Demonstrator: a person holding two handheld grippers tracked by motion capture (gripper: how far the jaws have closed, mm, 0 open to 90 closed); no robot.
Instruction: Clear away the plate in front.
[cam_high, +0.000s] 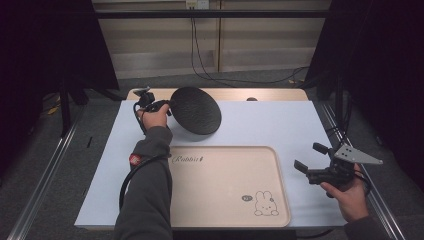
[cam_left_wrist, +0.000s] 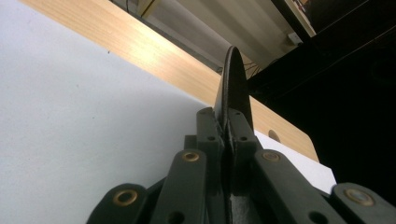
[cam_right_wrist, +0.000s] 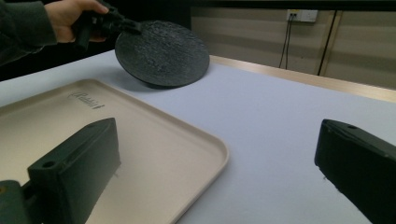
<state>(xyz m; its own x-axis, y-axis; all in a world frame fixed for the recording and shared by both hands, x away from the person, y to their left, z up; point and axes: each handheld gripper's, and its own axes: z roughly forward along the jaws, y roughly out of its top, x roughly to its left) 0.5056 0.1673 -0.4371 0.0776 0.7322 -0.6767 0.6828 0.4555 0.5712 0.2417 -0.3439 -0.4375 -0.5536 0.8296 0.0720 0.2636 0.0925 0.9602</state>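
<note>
- left gripper (cam_high: 166, 104), at about 11 o'clock on the counter (cam_high: 280, 125), is clenched on the rim of a black textured plate (cam_high: 196, 110); in the left gripper view both jaws pinch the plate's edge (cam_left_wrist: 232, 88).
- the plate is tilted, its gripped side raised and its far edge low against the counter, as the right gripper view shows (cam_right_wrist: 163, 53); whether that edge rests on the surface i cannot tell.
- the beige rabbit tray (cam_high: 225, 185) lies at 6 o'clock, nothing in it, just below the plate.
- right gripper (cam_high: 310, 161), at about 4 o'clock beside the tray's right edge, is released, jaws wide apart, holding nothing.
- judged step: the plate is being lifted and carried, likely toward the tray.
- next move calls for raising it over the tray's rim, levelling it, then lowering it before letting go.
</note>
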